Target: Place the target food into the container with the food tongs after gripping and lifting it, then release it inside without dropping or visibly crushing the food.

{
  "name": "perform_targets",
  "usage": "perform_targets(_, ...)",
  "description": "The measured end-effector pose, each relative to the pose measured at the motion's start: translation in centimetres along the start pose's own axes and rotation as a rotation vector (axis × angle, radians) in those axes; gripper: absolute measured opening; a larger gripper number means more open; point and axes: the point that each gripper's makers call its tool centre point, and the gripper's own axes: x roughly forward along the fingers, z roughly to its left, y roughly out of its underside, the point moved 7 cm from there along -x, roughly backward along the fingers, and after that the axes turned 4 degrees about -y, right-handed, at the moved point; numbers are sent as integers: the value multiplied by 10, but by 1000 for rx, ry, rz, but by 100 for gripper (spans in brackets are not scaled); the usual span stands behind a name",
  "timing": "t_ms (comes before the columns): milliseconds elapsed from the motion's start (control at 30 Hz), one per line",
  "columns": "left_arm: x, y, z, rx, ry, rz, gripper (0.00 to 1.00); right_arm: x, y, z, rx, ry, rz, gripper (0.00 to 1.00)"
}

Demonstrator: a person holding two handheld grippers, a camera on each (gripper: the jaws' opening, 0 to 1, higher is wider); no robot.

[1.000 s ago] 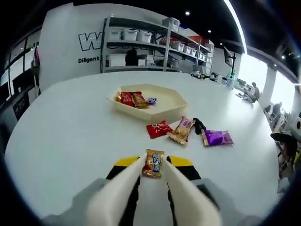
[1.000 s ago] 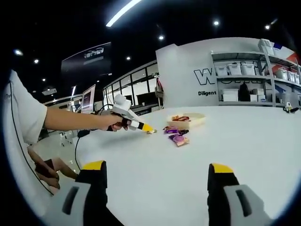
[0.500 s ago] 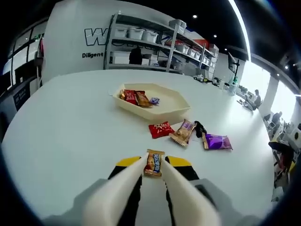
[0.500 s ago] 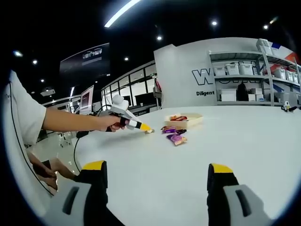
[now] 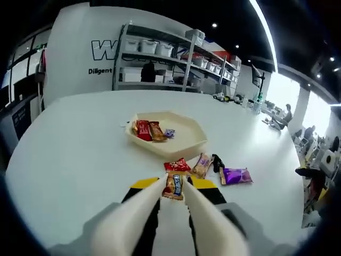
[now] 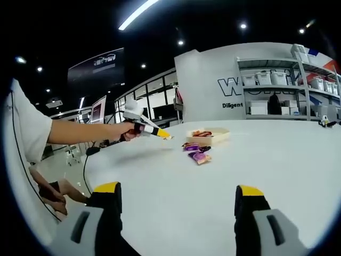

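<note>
Now left gripper (image 5: 173,186) pinches one candy bar (image 5: 173,185) | three wrappers in tray (image 5: 184,146) | three on table (image 5: 69,160) | wall reads "Diligent" | right gripper (image 6: 178,198) spread

1. Right gripper (image 6: 178,198): its two yellow-tipped jaws rise from the bottom edge, set wide apart, with nothing between them.
2. White table (image 6: 266,160): a broad, pale surface.
3. Left gripper (image 6: 164,135): held in a person's hand (image 6: 123,129), raised above the table, its yellow-tipped jaws closed on a small wrapped candy (image 6: 169,137).
4. Bare forearm (image 6: 80,133) and white sleeve (image 6: 24,133): enter from the left.
5. Cream tray (image 6: 210,136): stands farther back, holding red-wrapped snacks.
6. Purple-wrapped snacks (image 6: 197,153): lie on the table just in front of the tray.
7. Shelving with white bins (image 6: 287,96): stands against the lettered white wall.
</note>
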Motion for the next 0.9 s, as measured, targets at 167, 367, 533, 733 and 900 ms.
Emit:
perform_targets(167, 5, -13, -2, 33, 9, -16, 19, 0, -1, 1, -5, 0, -3, 85)
perform_targets(367, 20, -32, -8, 56, 19, -24, 19, -3, -2, -3, -2, 12, -4, 85)
perform_targets(533, 38, -42, -7, 52, 26, -19, 19, -4, -3, -6, -2, 20, -9, 85)
perform_targets(733, 56, -48, -9, 29, 24, -14, 19, -7, -1, -15, 8, 35, -9, 85)
perform_targets(900, 69, -51, -8, 0, 20, 17, 20, -7, 1, -19, 20, 43, -12, 86)
